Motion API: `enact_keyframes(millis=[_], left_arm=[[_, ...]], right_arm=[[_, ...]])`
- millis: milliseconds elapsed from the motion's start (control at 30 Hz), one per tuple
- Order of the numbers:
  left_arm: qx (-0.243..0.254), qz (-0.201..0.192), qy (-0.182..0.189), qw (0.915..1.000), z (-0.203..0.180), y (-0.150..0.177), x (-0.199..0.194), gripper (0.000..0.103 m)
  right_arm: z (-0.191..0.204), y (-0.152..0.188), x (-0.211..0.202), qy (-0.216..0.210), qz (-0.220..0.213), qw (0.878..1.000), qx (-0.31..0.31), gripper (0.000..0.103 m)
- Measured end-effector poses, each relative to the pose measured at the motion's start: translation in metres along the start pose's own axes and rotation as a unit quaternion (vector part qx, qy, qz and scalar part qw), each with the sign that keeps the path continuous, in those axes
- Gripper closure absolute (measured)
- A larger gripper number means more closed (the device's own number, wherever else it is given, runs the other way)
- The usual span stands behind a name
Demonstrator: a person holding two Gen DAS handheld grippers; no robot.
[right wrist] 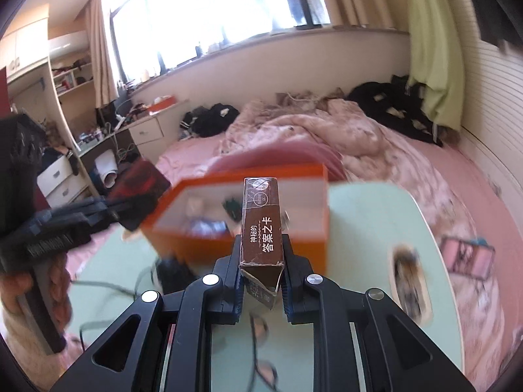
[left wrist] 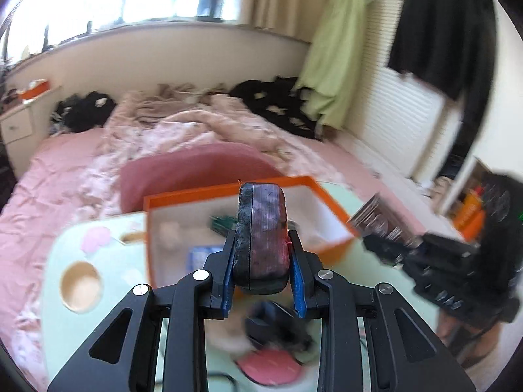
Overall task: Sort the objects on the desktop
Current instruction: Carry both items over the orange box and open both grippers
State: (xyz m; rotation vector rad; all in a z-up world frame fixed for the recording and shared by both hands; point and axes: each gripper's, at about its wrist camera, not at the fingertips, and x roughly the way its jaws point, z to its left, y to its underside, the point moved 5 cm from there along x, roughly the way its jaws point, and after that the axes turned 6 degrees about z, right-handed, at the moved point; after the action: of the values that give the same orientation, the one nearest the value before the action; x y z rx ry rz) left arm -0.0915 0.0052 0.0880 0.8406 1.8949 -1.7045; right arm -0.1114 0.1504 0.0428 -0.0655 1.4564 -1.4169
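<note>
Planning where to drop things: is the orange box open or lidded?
Open: the orange box has no lid, and small items show inside it.

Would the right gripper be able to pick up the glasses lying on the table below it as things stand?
Probably not yet: the right gripper is shut on the brown card box, so its jaws are occupied. The glasses lie uncovered on the table beneath.

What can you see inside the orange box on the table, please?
Inside the orange box lie a dark green item, a blue packet and something pale, all blurred. The held dark pouch covers the box's middle.
</note>
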Motion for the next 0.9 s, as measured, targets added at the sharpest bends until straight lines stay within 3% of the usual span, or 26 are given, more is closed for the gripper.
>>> enact_keyframes(millis=[100,267,300,333,400,667,767,900], left_arm=[[-0.005,0.017,-0.017,0.9997,0.012,-0.009,0.026,0.074],[-0.022,0.057,-0.03,0.9977,0.021,-0.005,0.069,0.07],[-0.025,0.063,-0.028,0.9973,0.021,-0.003,0.073,0.067],[-0.023,0.063,-0.027,0.9974,0.02,-0.002,0.073,0.063],[-0.013,0.047,-0.037,0.9981,0.017,0.002,0.067,0.043],[0.0,0.007,-0.031,0.9995,0.011,0.019,0.019,0.038],[0.005,0.014,-0.038,0.9992,0.007,0.042,0.004,0.031],[0.02,0.037,-0.06,0.9973,0.003,0.08,-0.007,0.031]], right_arm=[[0.0,-0.023,0.032,0.007,0.017,1.0,0.003,0.085],[-0.009,-0.023,0.083,0.04,0.063,0.997,0.007,0.083],[-0.009,-0.021,0.087,0.042,0.067,0.997,0.007,0.073],[-0.01,-0.019,0.088,0.043,0.065,0.997,0.008,0.058],[-0.011,-0.015,0.08,0.048,0.046,0.998,0.008,0.045],[-0.001,0.003,0.025,0.045,0.003,0.999,-0.004,0.036],[0.007,0.029,0.009,0.051,0.019,0.998,-0.021,0.032],[0.017,0.079,0.007,0.039,0.086,0.995,-0.045,0.032]])
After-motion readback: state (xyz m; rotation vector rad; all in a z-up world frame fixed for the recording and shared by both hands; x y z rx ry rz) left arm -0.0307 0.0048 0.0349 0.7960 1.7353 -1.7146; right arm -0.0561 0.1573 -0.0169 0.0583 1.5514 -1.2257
